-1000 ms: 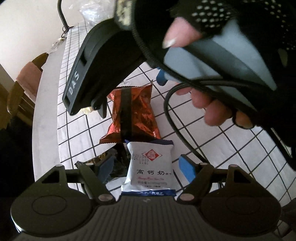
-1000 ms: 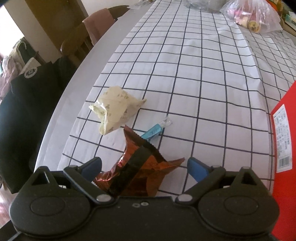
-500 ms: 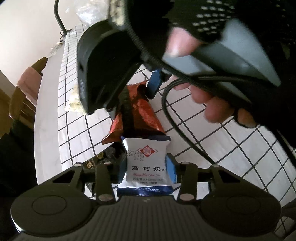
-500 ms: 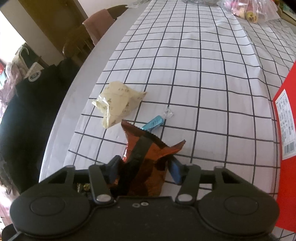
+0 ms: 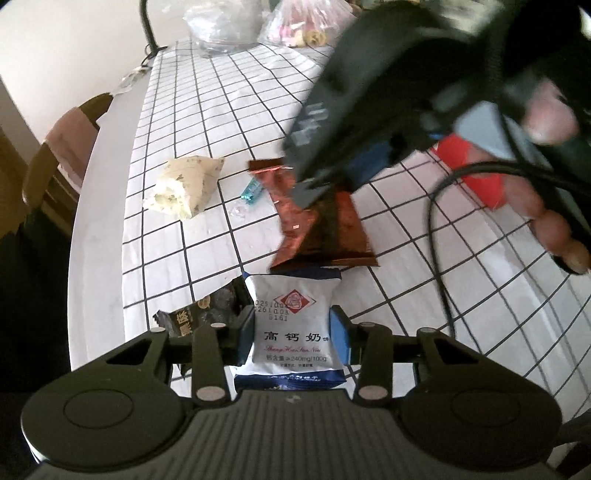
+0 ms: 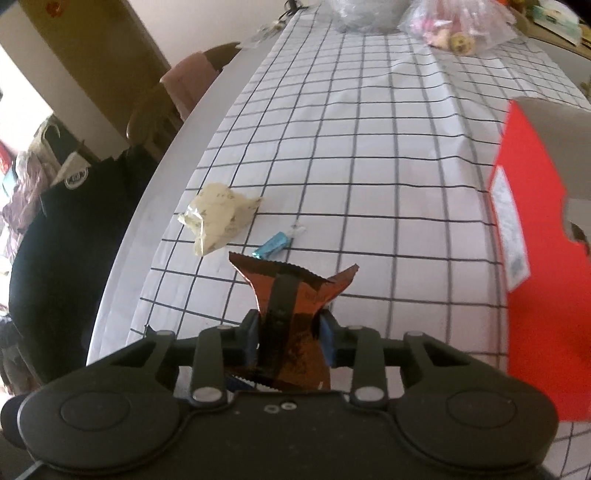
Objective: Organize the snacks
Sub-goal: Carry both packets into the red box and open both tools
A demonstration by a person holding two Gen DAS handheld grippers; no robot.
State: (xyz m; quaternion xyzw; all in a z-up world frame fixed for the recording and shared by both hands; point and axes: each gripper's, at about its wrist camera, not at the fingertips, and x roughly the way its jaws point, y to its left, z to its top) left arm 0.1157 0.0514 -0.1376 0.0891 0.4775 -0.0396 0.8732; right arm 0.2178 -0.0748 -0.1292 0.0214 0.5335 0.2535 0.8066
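A white snack packet (image 5: 291, 295) with blue ends and red printing sits between the blue pads of my left gripper (image 5: 293, 332), which is shut on it just above the checked tablecloth (image 5: 207, 110). My right gripper (image 6: 289, 332) is shut on a copper-brown foil packet (image 6: 291, 288), whose serrated top edge flares out beyond the fingertips. In the left wrist view that copper packet (image 5: 325, 229) hangs below the right gripper's black body, held by a gloved hand (image 5: 546, 110).
A cream wrapper (image 6: 218, 221) and a small blue candy (image 6: 275, 243) lie near the table's left edge. A black packet (image 5: 199, 314) lies beside the left fingers. A red box (image 6: 535, 295) stands at the right. Plastic bags (image 6: 454, 26) sit at the far end, a chair (image 6: 184, 85) at the left.
Both grippers closed: the left on the white packet, the right on the copper packet. The right gripper then rose and shifted right with its packet.
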